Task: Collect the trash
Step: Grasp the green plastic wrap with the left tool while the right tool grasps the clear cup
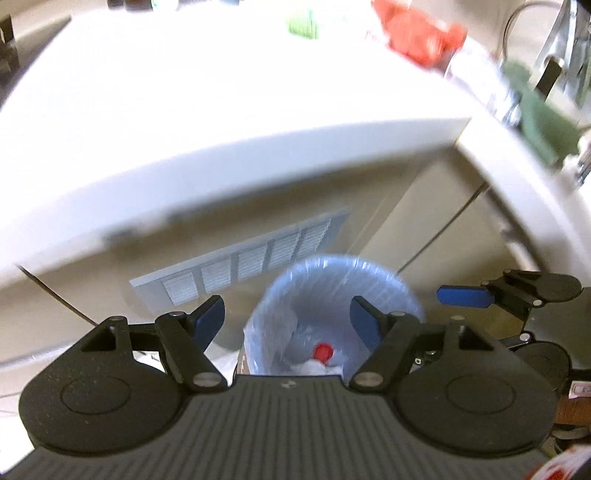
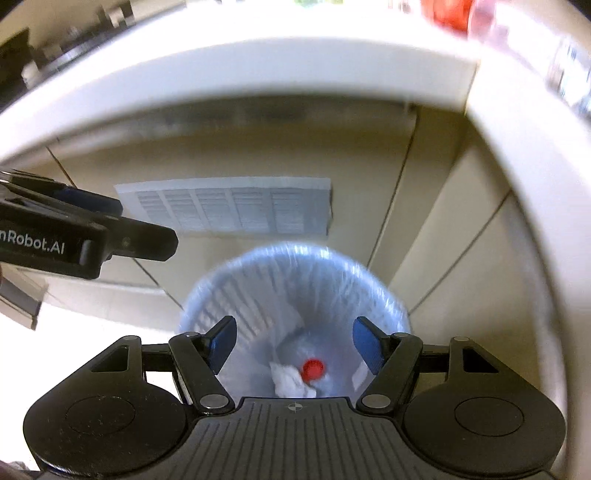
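**Trash lands in lined bin as both tools hang empty above it**

Trash already sits at the bottom of the bin, a round basket with a pale blue liner standing on the floor below the white surface. Down in the liner lie a crumpled white tissue and, touching it, what appears to be a clear bottle with a red cap; the bottle's body is too blurred against the plastic to make out fully. The right tool hangs directly over the bin's mouth, its blue pads spread wide with nothing between them. The left tool is just beside it on the left, also spread wide and carrying nothing, and each shows at the edge of the other's view. A white vent grille is set in the beige panel beyond the bin.

Judging by this, at least one drop is done. More seems to be left: on the surface, at the far right, a red crumpled wrapper lies near a clear plastic item and a small green object farther left, all blurred. Whether each counts as trash cannot be told. A faucet and a dark green cloth mark the sink at the right edge.
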{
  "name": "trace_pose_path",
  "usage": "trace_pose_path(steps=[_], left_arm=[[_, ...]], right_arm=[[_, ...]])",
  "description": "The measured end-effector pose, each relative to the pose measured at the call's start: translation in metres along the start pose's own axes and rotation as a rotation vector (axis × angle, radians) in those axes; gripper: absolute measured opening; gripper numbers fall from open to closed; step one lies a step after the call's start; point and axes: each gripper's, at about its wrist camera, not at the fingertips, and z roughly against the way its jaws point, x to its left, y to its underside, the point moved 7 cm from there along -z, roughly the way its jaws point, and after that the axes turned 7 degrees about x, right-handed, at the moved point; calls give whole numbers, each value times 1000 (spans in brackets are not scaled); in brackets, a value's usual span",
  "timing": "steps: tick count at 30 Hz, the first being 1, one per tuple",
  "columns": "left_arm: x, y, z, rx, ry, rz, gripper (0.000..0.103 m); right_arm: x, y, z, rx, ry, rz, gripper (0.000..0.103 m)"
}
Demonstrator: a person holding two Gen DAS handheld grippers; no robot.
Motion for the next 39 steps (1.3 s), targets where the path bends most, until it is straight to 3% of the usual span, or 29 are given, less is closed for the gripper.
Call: trace_pose_path(steps=[7, 10, 14, 18, 22, 29, 39], left_arm=[[-1, -36, 54, -147, 21, -6, 78], [-4, -52, 54, -121, 101, 42, 79], [-19, -66, 59, -113, 128, 8, 81], [-22, -86, 73, -150, 160, 24, 81], [-21, -109, 81, -212, 133, 16, 82], [-9, -158, 72, -320, 3, -15, 92], [-13, -190, 41, -323, -21, -69, 94]], right_arm=[[0, -38, 69, -176, 12, -16, 70], [-20, -58, 98, -270, 45, -100, 70], [-52, -86, 124, -355, 75, -257, 70], [-68, -107, 142, -420, 107, -293, 70], [-79, -115, 141, -436, 131, -322, 73], [-100, -128, 117, -413, 195, -442, 86], [-120, -149, 88, -387, 310, -580, 87]])
